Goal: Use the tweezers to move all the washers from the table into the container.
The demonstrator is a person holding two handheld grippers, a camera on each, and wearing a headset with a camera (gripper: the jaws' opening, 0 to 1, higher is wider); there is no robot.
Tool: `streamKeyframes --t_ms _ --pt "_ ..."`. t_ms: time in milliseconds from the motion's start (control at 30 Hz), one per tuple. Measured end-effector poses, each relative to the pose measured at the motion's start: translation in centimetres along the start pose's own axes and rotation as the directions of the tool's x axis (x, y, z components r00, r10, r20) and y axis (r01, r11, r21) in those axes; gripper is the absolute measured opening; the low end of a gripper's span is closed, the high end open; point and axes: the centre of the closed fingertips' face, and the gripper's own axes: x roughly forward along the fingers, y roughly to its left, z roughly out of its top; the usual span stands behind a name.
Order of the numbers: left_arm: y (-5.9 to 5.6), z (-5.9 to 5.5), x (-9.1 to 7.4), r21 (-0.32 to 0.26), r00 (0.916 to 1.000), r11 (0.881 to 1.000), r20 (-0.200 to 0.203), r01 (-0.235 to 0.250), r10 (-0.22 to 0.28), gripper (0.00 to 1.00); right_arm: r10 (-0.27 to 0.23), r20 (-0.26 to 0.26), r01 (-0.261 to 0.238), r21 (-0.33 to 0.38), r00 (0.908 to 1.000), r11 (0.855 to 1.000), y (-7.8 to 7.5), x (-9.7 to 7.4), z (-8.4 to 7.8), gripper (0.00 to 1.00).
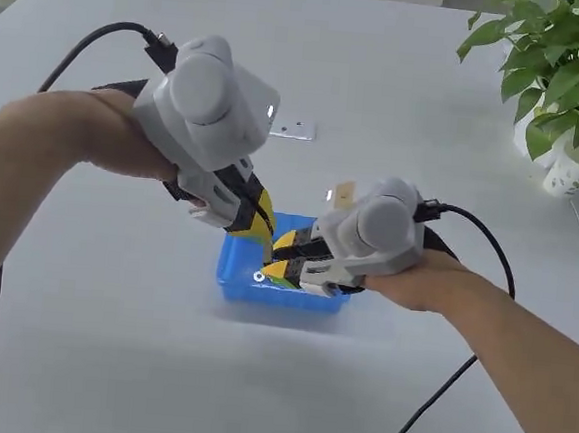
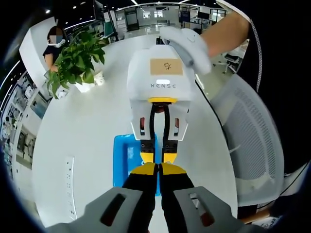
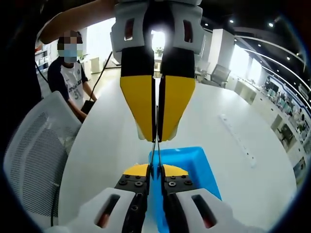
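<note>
Washers are the freight here, and one small pale metal ring washer [image 1: 259,276] can be counted, just under the meeting gripper tips, apparently inside the near corner of the container. The right gripper [image 3: 155,171], grey-bodied with yellow-tipped black jaws, is clamped onto a pair of thin dark metal tweezers [image 3: 155,150]. The left gripper [image 2: 159,169], of the same build, meets it tip to tip, its jaws also drawn together and apparently pinching the same tweezers from the far end. Directly beneath both sits a blue rectangular plastic container [image 1: 238,291] on the white table [image 1: 108,353]. Whether the washer lies loose or sits at the tweezers' tip cannot be told.

By these pictures the job is under way, with at least one washer at the container. How many are left on the table cannot be judged.

The count is two grippers, one pair of tweezers, one container, one washer, and one leafy green potted plant [image 1: 557,67] well beyond the right gripper.
</note>
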Motion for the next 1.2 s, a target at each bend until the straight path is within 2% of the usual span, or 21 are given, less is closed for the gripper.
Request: streamKeyframes --t_ms 200,333,533,833,1200 --pt "-0.8 -0.9 -0.1 -0.016 0.9999 1.0 -0.011 -0.001 0.001 0.04 0.008 -0.014 -0.008 -0.012 0.9999 1.0 0.8 -0.2 -0.3 0.09" --pt "-1.3 -1.7 -0.3 -0.02 0.9994 1.0 -0.034 0.002 -0.003 0.04 0.014 -0.021 -0.014 -0.016 0.9997 1.0 1.4 -0.3 -0.3 0.08" --pt "-2.2 -2.1 -0.1 -0.023 0.9995 1.0 -0.031 0.006 -0.007 0.04 0.021 -0.045 -0.023 -0.036 0.9988 0.999 2.3 -0.7 -0.4 0.07" --pt "-4.2 -2.7 1.3 -0.001 0.9997 1.0 -0.02 0.01 -0.01 0.04 0.024 -0.108 -0.032 -0.07 0.9939 0.997 4.2 -1.4 -1.7 0.06" --pt "-6.1 -3.7 3.0 -0.012 0.9998 1.0 -0.007 0.02 -0.02 0.04 0.052 -0.142 -0.059 -0.047 0.9885 0.997 6.1 -1.3 -3.2 0.06"
